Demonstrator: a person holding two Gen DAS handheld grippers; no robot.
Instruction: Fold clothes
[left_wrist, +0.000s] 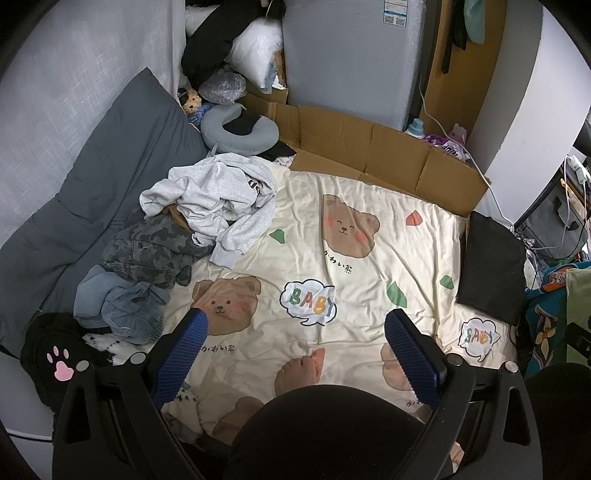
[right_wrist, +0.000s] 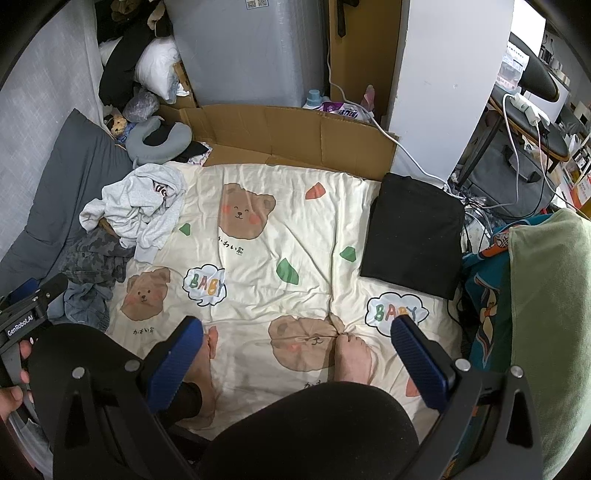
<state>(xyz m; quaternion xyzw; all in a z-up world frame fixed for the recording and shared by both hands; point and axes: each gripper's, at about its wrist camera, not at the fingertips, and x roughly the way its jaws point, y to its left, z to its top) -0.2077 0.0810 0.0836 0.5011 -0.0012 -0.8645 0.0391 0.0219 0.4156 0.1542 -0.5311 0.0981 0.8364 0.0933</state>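
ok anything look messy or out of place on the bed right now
Yes. A crumpled heap lies at the left edge of the bear blanket: a grey sweatshirt on top, camouflage trousers and jeans below. The black garment at the right edge lies flat and folded. Both claws are open and empty.

Clothes pile (left_wrist: 173, 236) left on blanket (left_wrist: 332, 258)

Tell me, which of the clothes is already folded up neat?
The black garment at the blanket's right edge: it lies flat and square. The grey hoodie, camouflage trousers and jeans are crumpled in a pile.
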